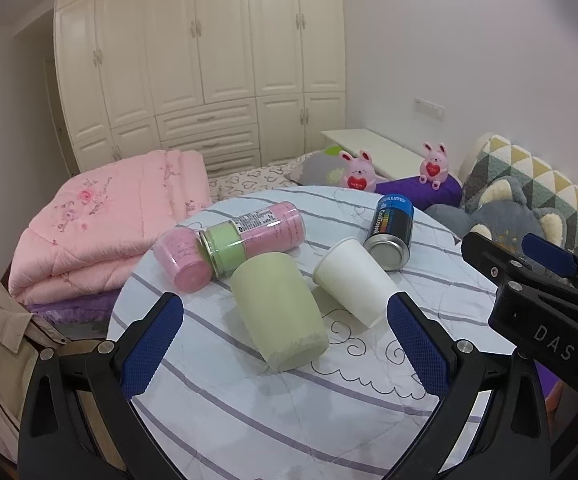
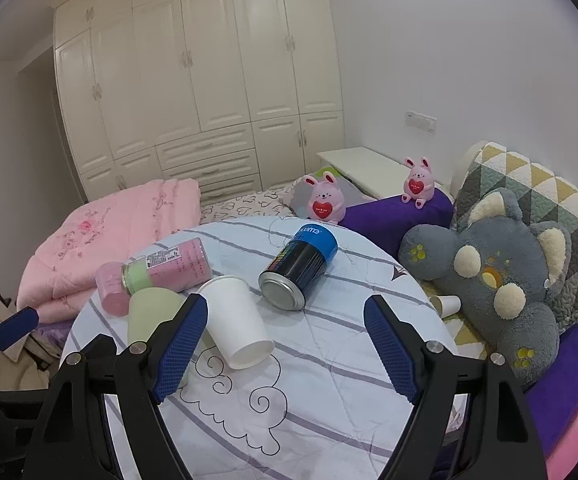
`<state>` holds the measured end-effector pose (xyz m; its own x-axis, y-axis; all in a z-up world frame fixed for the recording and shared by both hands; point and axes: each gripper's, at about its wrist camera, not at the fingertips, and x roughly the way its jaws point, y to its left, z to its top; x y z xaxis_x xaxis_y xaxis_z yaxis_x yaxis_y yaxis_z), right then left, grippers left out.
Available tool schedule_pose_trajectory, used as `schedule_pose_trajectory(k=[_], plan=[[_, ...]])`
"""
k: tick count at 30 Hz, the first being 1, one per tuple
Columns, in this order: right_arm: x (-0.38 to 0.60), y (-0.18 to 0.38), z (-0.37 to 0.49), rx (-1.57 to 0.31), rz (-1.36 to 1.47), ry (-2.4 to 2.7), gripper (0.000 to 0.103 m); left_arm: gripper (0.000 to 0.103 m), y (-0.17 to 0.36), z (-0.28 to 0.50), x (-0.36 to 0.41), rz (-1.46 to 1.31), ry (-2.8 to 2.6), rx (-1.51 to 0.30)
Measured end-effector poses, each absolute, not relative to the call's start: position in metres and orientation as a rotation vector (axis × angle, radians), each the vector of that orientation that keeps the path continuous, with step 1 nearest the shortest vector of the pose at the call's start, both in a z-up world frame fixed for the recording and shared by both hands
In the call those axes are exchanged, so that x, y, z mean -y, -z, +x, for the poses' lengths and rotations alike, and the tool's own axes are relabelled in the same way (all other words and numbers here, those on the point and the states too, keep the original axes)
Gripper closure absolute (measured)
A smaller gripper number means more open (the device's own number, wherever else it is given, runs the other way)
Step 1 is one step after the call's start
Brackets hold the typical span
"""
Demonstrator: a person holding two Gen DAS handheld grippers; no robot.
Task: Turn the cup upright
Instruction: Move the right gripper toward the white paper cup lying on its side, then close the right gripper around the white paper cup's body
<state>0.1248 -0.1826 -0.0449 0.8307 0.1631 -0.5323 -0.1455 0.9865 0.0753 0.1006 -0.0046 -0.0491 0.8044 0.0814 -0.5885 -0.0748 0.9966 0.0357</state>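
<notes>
A pale green cup [image 1: 279, 312] lies on its side on the round table [image 1: 249, 420], its base toward me. A white paper cup [image 1: 355, 280] lies on its side just to its right. My left gripper [image 1: 285, 344] is open and empty, its fingers either side of the green cup and a little short of it. In the right wrist view the white cup [image 2: 237, 326] lies beside the left finger of my open, empty right gripper [image 2: 287, 346]; the green cup [image 2: 151, 314] is partly hidden behind that finger.
A pink and green bottle [image 1: 261, 232], a small pink jar [image 1: 185, 262] and a blue and black can [image 1: 391, 232] lie on the table behind the cups. A pink quilt [image 1: 101, 216] is left, a grey plush [image 2: 505, 276] right. A small paper cup [image 2: 447, 304] lies off the table's right edge.
</notes>
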Motion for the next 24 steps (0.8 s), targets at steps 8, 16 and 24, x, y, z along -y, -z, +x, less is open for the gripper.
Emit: schedule_pose_trajectory(k=[8, 16, 24], plan=[[0.187, 0.047, 0.124, -0.566, 0.042, -0.154, 0.021, 0.0, 0.054, 0.099, 0.0, 0.007, -0.094, -0.638], [0.183, 0.05, 0.125, -0.57, 0.019, -0.148, 0.021, 0.0, 0.06, 0.102, -0.011, -0.023, -0.108, -0.65], [0.179, 0.056, 0.13, -0.591, 0.007, -0.147, 0.021, 0.0, 0.068, 0.102, -0.021, -0.04, -0.108, -0.673]])
